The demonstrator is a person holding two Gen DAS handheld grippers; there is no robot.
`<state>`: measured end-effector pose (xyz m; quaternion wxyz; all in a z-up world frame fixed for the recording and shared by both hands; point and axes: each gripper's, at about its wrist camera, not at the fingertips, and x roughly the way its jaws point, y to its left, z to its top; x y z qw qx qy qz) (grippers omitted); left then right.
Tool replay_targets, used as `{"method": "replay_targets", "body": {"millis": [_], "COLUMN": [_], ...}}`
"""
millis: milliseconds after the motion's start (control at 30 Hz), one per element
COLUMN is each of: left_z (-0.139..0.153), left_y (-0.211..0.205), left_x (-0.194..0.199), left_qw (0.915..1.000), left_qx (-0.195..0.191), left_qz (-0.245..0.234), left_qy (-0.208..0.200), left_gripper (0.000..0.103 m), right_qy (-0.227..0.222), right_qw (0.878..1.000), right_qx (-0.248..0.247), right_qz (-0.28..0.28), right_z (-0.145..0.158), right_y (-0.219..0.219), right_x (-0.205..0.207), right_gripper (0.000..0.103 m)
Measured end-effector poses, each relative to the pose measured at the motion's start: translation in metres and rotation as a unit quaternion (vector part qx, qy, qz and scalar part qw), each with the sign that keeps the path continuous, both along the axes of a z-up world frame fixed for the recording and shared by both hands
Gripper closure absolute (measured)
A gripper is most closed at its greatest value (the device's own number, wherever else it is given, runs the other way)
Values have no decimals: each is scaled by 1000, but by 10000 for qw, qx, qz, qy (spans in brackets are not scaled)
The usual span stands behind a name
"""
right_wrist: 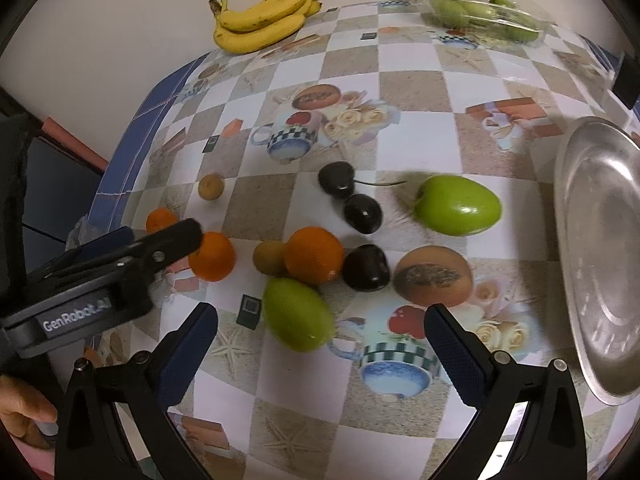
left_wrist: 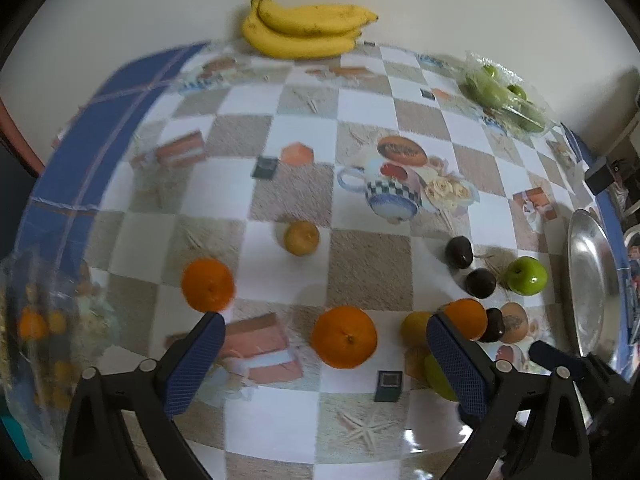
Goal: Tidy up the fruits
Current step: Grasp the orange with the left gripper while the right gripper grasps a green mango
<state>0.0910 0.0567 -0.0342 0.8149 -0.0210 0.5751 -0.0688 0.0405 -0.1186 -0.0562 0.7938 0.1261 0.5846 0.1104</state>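
Both tongs are held wide, nothing gripped: left tongs [left_wrist: 326, 354] over an orange [left_wrist: 344, 337], right tongs [right_wrist: 320, 342] over a green fruit [right_wrist: 298, 314]. Oranges, dark plums [right_wrist: 366, 267], a green apple [right_wrist: 458, 205] are scattered mid-desk [right_wrist: 412, 80]. Bananas [right_wrist: 264, 16] are seen far left, a steel plate [right_wrist: 600, 256] right, a clear box of green fruit [right_wrist: 486, 10] far right.

Shiny metal tray [right_wrist: 600, 240], glossy green apple [right_wrist: 458, 205], clear crinkly plastic punnet [right_wrist: 486, 8], and a tablecloth [right_wrist: 408, 92] that looks like slick vinyl.
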Motion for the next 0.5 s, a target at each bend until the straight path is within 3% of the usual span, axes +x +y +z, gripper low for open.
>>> {"method": "replay_targets", "body": {"millis": [67,133,500], "left_z": [-7,-14,-28], "left_y": [-1,-3,-8], "left_x": [1,2,5], "left_qw": [9998,9995,9978], "left_qx": [-55,-129,-333], "left_qz": [14,45,120], "left_qy": [164,287,561], "left_gripper": [16,18,45], "right_qy": [48,113,322], "right_qw": [10000,9999,9995], "right_qx": [41,57,-15], "right_qz": [9,3,73], "right_z": [-3,-6,-19], "right_y": [2,4,12], "right_x": [1,2,6], "right_gripper": [5,17,40]}}
